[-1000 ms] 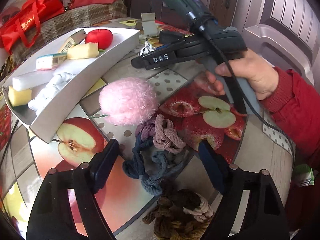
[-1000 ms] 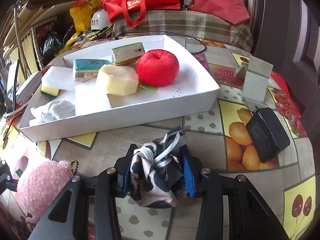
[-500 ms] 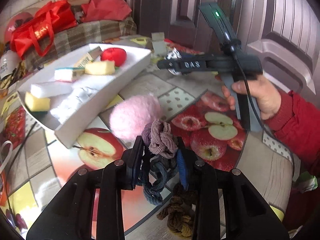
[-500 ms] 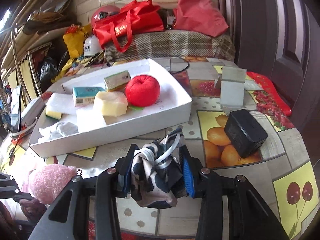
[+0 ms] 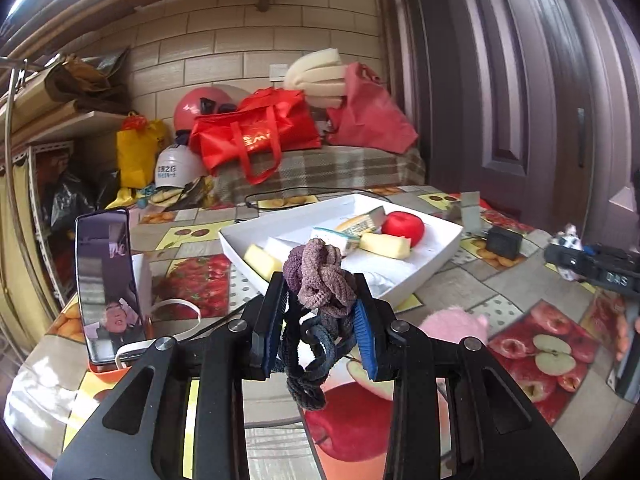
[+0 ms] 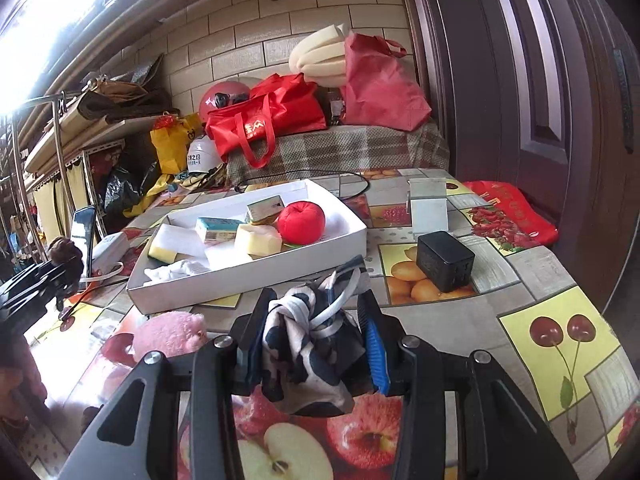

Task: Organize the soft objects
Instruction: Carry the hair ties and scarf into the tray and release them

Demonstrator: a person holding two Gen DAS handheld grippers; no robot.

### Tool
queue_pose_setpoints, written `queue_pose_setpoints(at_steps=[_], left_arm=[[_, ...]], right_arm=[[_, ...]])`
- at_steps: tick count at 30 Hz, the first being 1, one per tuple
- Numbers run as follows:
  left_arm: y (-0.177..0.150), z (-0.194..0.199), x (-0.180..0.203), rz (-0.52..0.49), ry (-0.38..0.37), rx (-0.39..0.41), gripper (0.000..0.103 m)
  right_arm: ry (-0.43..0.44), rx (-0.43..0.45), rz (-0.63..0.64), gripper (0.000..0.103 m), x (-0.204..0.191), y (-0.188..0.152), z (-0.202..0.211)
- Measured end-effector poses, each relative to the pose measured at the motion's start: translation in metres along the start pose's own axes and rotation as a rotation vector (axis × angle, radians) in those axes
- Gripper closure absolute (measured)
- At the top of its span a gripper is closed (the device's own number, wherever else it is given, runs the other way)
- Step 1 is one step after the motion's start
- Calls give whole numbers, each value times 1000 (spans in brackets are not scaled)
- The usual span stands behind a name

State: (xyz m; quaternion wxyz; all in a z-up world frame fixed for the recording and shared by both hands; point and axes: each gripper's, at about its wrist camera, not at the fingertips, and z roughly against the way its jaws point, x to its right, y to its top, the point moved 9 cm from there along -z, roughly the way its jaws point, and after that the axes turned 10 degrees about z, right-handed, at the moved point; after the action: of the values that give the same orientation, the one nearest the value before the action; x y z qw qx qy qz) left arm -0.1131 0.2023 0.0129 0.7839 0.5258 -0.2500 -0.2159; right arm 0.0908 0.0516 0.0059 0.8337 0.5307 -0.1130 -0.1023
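My left gripper (image 5: 320,320) is shut on a bundle of mauve and dark blue hair ties (image 5: 320,292), lifted above the table. My right gripper (image 6: 314,340) is shut on a black-and-white patterned cloth (image 6: 308,352), held above the table in front of the white tray (image 6: 256,276). The tray (image 5: 420,268) holds a red plush apple (image 6: 301,222), yellow sponges (image 6: 258,240), small boxes and a white cloth. A pink plush ball (image 6: 170,334) lies on the table before the tray; it also shows in the left wrist view (image 5: 456,322).
A black box (image 6: 444,260) and a white stand (image 6: 428,208) sit right of the tray. A phone (image 5: 108,284) stands propped at the left. Red bags (image 6: 268,120) lie on a plaid bench behind. A dark door is on the right.
My left gripper closed on the hair ties and lifted them off the table, tilting up toward the room. My right gripper rose with the cloth still in it.
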Motion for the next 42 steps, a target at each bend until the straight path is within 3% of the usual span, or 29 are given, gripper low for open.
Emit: queue_pose_setpoints(at_steps=[4, 10, 28, 42], left_arm=[[2, -7, 0, 6, 45, 9, 72], [0, -9, -2, 20, 60, 5, 72], [5, -56, -9, 36, 103, -66, 72], [21, -94, -20, 79, 100, -65, 71]], right_arm=[[-25, 42, 2, 61, -2, 5, 17], [-16, 6, 8, 61, -7, 0, 11], [-59, -52, 91, 61, 2, 11, -45], [-68, 18, 108, 61, -2, 47, -93]])
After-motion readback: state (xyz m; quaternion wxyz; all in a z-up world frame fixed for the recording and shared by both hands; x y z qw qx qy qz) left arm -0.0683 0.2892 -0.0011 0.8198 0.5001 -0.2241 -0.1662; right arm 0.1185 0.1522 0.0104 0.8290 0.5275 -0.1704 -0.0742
